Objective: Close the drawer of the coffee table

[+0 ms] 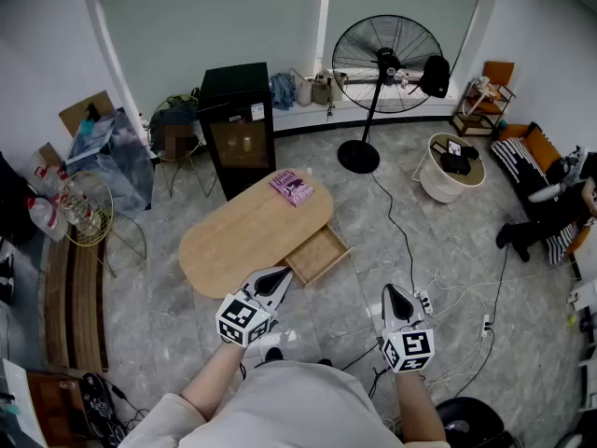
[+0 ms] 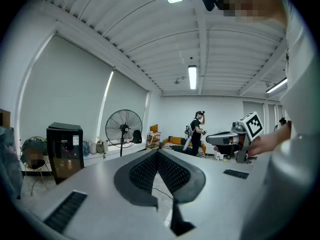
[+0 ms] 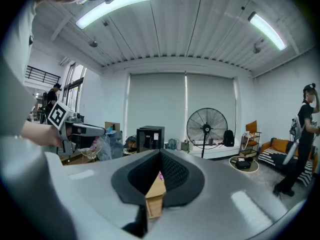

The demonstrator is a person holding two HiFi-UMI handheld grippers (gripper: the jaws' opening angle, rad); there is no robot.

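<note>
**Two empty tongs: left gripper (image 1: 282, 277) and right gripper (image 1: 391, 293) both closed, shallow light-wood drawer (image 1: 317, 253) open**

Head view: oval light-wood coffee table (image 1: 241, 239) sits mid-frame on grey marble-look floor (image 1: 373, 241). The drawer is pulled out of the table's lower-right side, and its inside looks bare. A pink-purple book (image 1: 292, 187) lies on the tabletop at its upper-right end.

Left gripper is in the lower centre of the frame. Its tip is just below the drawer's near-left corner and not touching it. Right gripper is lower right of the drawer, apart from it and over the floor. The person's sleeves and torso fill the bottom edge.

Left gripper view: left gripper (image 2: 158, 153) has its jaw tips pressed together with nothing between them. Only floor shows through the gap lower down. Right gripper (image 2: 227, 139) is visible at the right of the frame.

Right gripper view: right gripper (image 3: 160, 154) has its tips together and is empty. The drawer (image 3: 154, 202) and table edge show through the gap beneath, farther off. Left gripper (image 3: 82, 130) is at the left of the frame.

Background in head view:
- A black glass-front cabinet (image 1: 237, 124) is above the table.
- A black pedestal fan (image 1: 386, 62) is at upper centre-right.
- A round white tub-shaped side table (image 1: 446, 174) is at the right.
- An orange sofa (image 1: 539, 149) is at the far right.
- White cables (image 1: 457, 297) trail on the floor at lower right.
</note>
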